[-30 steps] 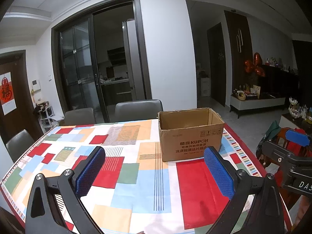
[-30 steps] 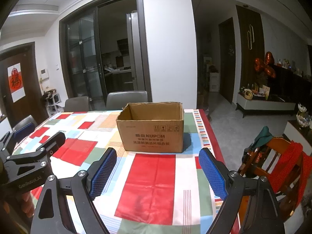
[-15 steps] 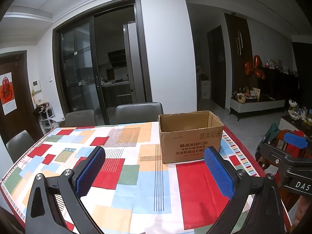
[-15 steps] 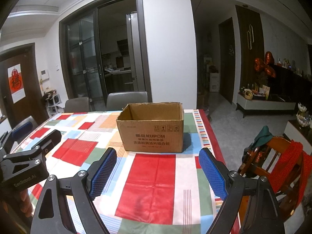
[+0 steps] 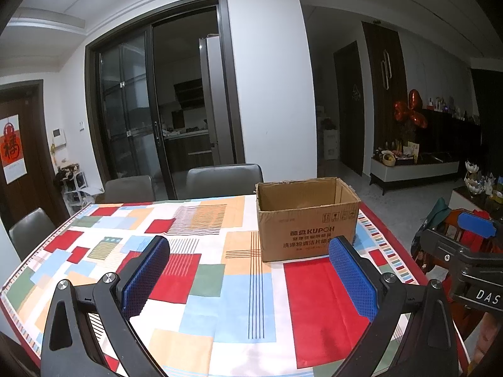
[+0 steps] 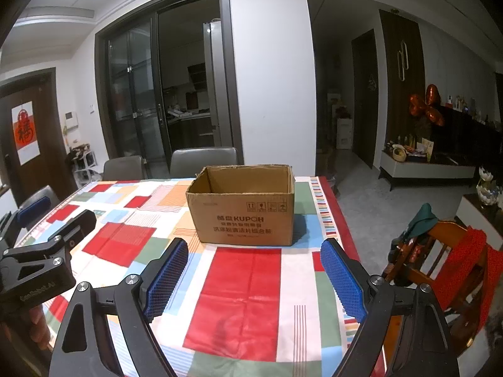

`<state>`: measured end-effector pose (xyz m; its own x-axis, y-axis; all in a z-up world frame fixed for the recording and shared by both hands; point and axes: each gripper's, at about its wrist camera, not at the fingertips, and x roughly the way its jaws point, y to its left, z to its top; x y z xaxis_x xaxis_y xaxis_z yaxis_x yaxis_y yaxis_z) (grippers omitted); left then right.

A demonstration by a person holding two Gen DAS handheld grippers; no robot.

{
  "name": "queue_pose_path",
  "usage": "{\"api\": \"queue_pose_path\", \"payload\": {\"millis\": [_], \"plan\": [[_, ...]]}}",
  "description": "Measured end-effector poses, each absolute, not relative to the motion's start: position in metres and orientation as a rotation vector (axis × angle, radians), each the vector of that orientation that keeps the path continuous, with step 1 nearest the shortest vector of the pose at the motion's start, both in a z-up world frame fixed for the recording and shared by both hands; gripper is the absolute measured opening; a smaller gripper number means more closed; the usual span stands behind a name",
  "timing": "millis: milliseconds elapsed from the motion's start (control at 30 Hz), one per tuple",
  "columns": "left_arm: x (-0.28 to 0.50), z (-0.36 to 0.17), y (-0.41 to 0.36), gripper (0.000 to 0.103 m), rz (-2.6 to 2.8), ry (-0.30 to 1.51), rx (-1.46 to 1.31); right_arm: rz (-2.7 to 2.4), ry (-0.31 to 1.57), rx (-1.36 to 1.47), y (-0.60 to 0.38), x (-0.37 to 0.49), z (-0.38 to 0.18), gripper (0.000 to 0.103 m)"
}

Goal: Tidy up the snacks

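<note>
Left tongs [image 5: 248,279] spread wide, nothing between the blue pads, hovering over the near part of the tabletop [image 5: 207,286]. Right tongs [image 6: 254,278] same: jaws wide apart, empty, pointing at the box. Each pair shows at the edge of the other's view, so they hang side by side, apart.

Ahead sits the cardboard box [image 6: 243,210], open-topped, flaps gone or folded, on the far right part of the patchwork cloth, near the table's right edge. What shows of its inside looks bare; the bottom is hidden.

No snacks visible in either view, so where they are can't be told; likely below or behind the cameras. Task looks barely started.

Risks, as a guess: the box is light and near the edge, so a careless drop or nudge from the tongs could slide it on the cloth toward the wooden chair [image 6: 440,260]. With two tongs working close together, they may clash over the box opening. Crinkly packets could slip from the pads.
</note>
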<state>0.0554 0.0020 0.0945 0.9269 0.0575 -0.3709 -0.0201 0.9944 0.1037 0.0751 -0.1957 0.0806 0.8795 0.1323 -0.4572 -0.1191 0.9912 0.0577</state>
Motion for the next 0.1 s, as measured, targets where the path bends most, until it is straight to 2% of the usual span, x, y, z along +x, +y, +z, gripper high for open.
{"api": "queue_pose_path", "payload": {"millis": [100], "plan": [[0.0552, 0.0946, 0.0040, 0.103, 0.042, 0.385, 0.093, 0.131, 0.479, 0.029, -0.1957, 0.0750, 0.0805, 0.087]]}}
